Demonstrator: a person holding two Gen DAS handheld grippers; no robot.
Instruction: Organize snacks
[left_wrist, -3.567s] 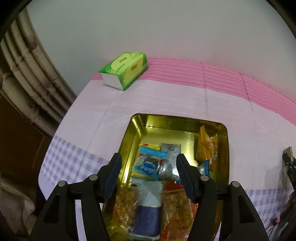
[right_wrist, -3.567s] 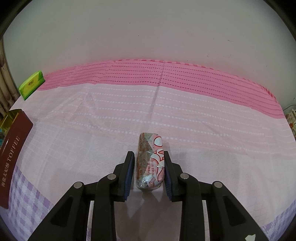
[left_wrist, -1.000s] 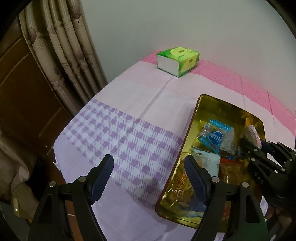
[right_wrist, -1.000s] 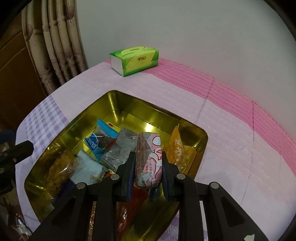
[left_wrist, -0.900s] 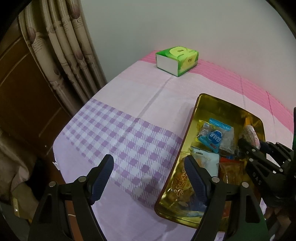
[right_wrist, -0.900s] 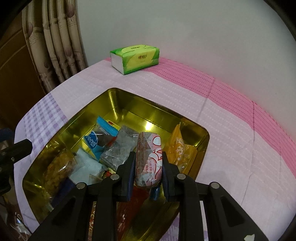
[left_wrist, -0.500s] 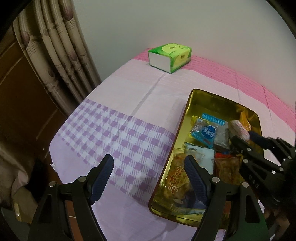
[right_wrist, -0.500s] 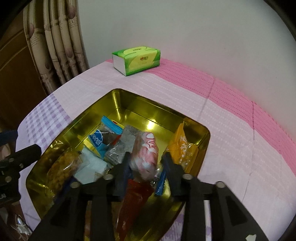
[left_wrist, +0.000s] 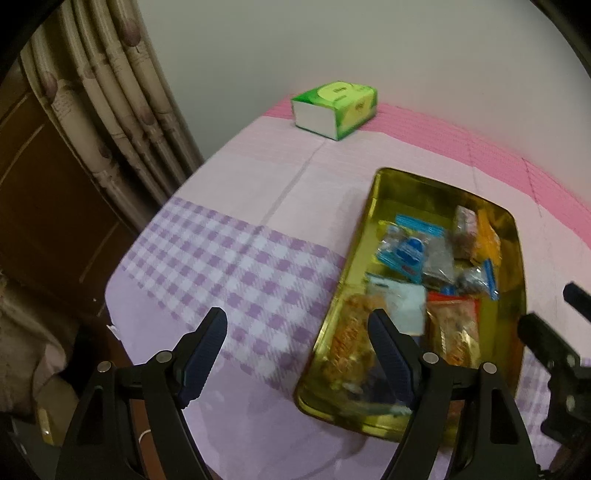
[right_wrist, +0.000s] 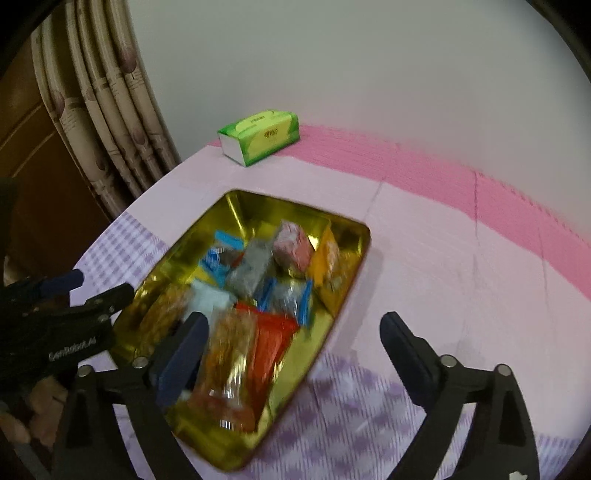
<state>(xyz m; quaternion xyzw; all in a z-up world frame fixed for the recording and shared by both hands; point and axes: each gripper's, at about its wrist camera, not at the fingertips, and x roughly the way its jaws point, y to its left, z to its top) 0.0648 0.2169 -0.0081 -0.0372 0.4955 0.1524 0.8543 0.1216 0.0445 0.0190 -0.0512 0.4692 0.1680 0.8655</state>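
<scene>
Presently both the left gripper (left_wrist: 297, 345) and the right gripper (right_wrist: 291, 343) stand open, holding nothing; the right's jaws have just been opening. The pink snack (right_wrist: 292, 248) lies atop other packets near the gold tin's (right_wrist: 354, 229) far corner and may slide.

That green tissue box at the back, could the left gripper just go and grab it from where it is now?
Probably yes. The left gripper has its jaws open and empty, and only bare tablecloth lies between it and the green tissue box. The gold tin sits off to the side, out of that path.
</scene>
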